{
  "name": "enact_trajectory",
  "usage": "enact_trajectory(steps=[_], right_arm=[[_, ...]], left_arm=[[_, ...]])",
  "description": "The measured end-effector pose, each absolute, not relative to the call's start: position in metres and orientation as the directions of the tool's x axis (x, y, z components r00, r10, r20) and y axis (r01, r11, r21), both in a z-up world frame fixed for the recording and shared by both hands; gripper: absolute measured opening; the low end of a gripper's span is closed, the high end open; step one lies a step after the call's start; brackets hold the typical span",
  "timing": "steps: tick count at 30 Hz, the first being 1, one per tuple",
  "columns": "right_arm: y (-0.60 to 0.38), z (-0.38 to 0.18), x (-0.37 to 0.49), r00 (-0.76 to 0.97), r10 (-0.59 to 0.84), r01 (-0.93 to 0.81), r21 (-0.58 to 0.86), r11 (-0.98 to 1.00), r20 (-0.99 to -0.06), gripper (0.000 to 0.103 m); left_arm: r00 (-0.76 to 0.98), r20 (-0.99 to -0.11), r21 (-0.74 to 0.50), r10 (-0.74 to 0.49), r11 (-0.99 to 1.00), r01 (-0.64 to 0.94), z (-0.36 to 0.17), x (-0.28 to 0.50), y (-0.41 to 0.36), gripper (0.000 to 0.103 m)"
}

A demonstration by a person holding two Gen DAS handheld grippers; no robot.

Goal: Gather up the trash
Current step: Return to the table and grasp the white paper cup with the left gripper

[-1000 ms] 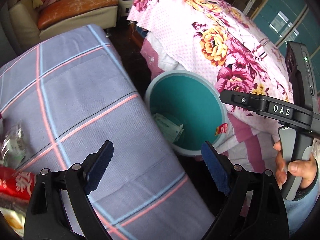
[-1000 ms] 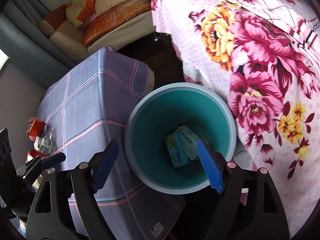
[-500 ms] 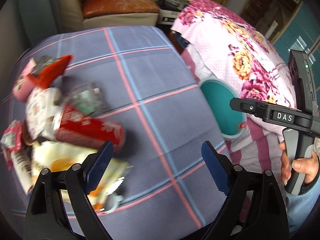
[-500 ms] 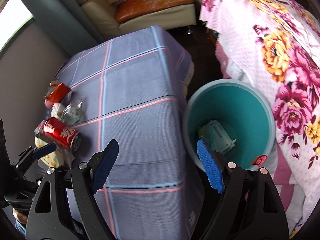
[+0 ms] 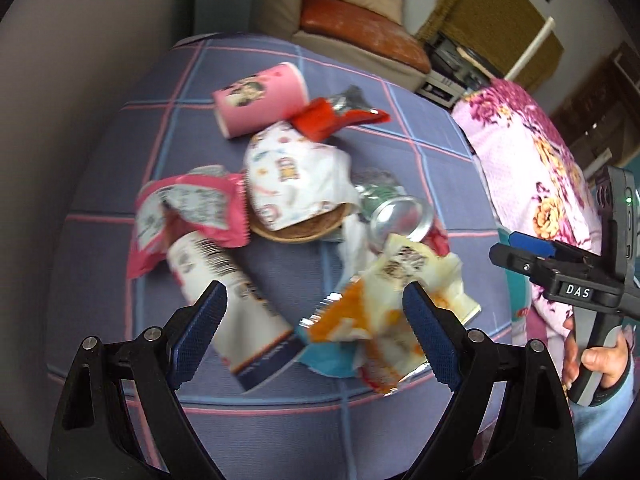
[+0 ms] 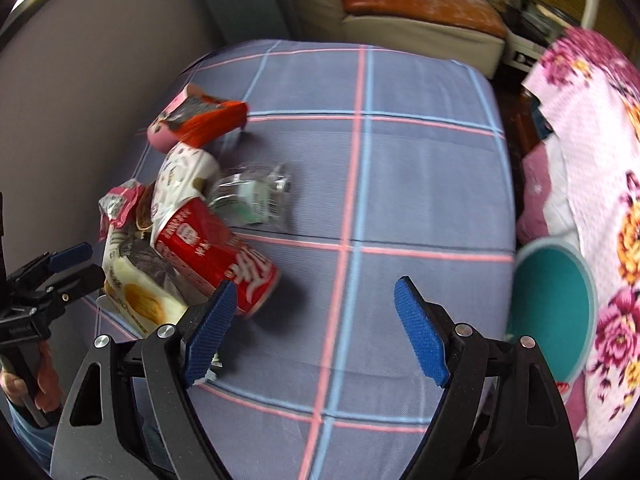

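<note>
A heap of trash lies on the blue-grey checked tablecloth (image 5: 400,128): a pink cup (image 5: 260,98), a red wrapper (image 5: 332,118), a white patterned bag (image 5: 296,176), a pink packet (image 5: 188,208), a white tube (image 5: 236,300) and a yellow-orange wrapper (image 5: 384,312). My left gripper (image 5: 316,336) hangs open above the tube and the yellow wrapper, holding nothing. In the right wrist view a red can (image 6: 220,260) lies on its side just beyond the left finger of my right gripper (image 6: 316,328), which is open over bare cloth. The teal bin (image 6: 560,304) stands off the table's right edge.
A bed with a pink floral cover (image 6: 600,160) runs along the right, close to the bin. A wall borders the table on the left and a beige sofa with an orange cushion (image 6: 420,0) stands behind it. A crumpled clear wrapper (image 6: 256,196) lies beside the can.
Both grippers have swung left, from above the teal bin to above the table, and have rolled. The trash heap has come into view under them. Both stayed open and empty.
</note>
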State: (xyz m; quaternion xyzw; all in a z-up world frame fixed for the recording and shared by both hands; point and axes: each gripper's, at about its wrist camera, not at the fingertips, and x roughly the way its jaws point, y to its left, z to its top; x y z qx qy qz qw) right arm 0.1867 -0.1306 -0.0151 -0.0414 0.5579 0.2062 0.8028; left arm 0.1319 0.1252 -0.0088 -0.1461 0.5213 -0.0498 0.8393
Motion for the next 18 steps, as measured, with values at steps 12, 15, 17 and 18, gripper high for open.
enact_trajectory(steps=[12,15,17,18], right_arm=[[-0.065,-0.029,0.181,0.211,0.261,-0.528,0.115,0.842,-0.942,0.077],[-0.053,-0.032,0.181,0.21,0.247,-0.548,0.095,0.831,-0.946,0.077],[-0.047,-0.035,0.183,0.211,0.24,-0.557,0.085,0.826,-0.948,0.077],[-0.043,-0.037,0.184,0.211,0.236,-0.564,0.079,0.822,-0.948,0.077]], left_arm=[[0.382,-0.91,-0.255,-0.16,0.943,-0.212,-0.06,0.136,0.165,0.09],[0.37,-0.915,-0.252,-0.16,0.944,-0.213,-0.067,0.136,0.166,0.09],[0.365,-0.916,-0.254,-0.164,0.944,-0.213,-0.07,0.136,0.167,0.09],[0.364,-0.917,-0.252,-0.163,0.944,-0.213,-0.072,0.135,0.167,0.09]])
